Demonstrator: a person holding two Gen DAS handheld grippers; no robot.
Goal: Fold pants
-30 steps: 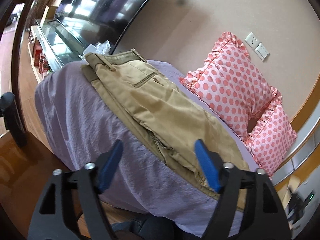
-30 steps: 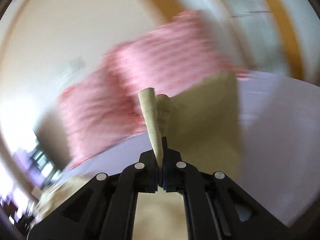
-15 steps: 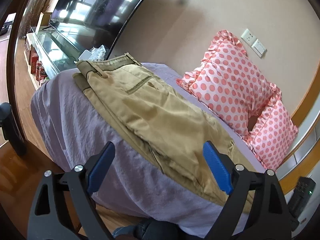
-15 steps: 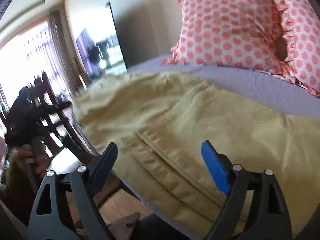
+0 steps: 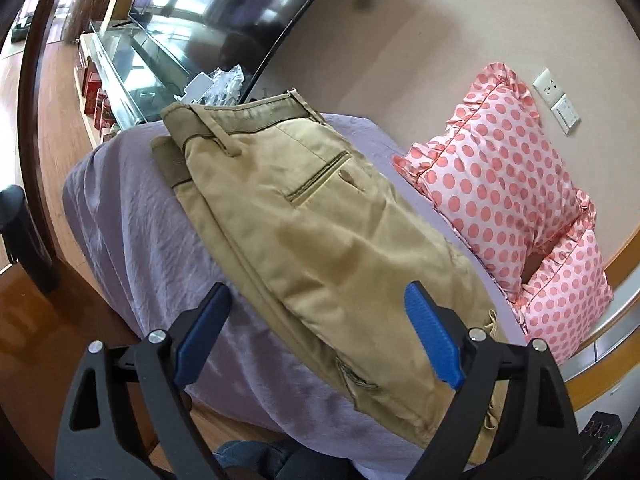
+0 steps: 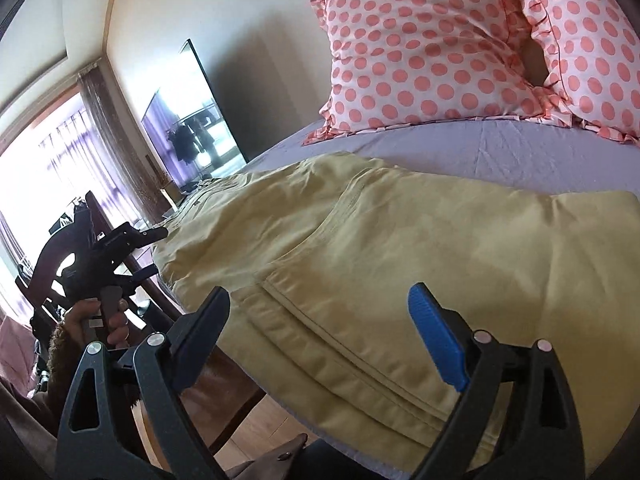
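Observation:
Khaki pants (image 5: 320,232) lie folded lengthwise on the purple-sheeted bed (image 5: 132,216), waistband at the far end with a back pocket showing. In the right wrist view the pants (image 6: 400,248) lie flat, with the leg hems near the bed's front edge. My left gripper (image 5: 316,332) is open and empty, just off the bed edge beside the pants' middle; it also shows in the right wrist view (image 6: 140,252), held by a hand. My right gripper (image 6: 320,332) is open and empty above the hem end.
Two pink polka-dot pillows (image 5: 500,184) lean on the wall at the head of the bed, also in the right wrist view (image 6: 432,48). A television (image 5: 224,8) and a glass cabinet (image 5: 132,68) stand beyond the waistband end. Wooden floor (image 5: 48,128) surrounds the bed.
My right gripper has let go of the pant leg it held up a second ago and has opened; the leg now lies flat. My left gripper has moved a little closer to the pants.

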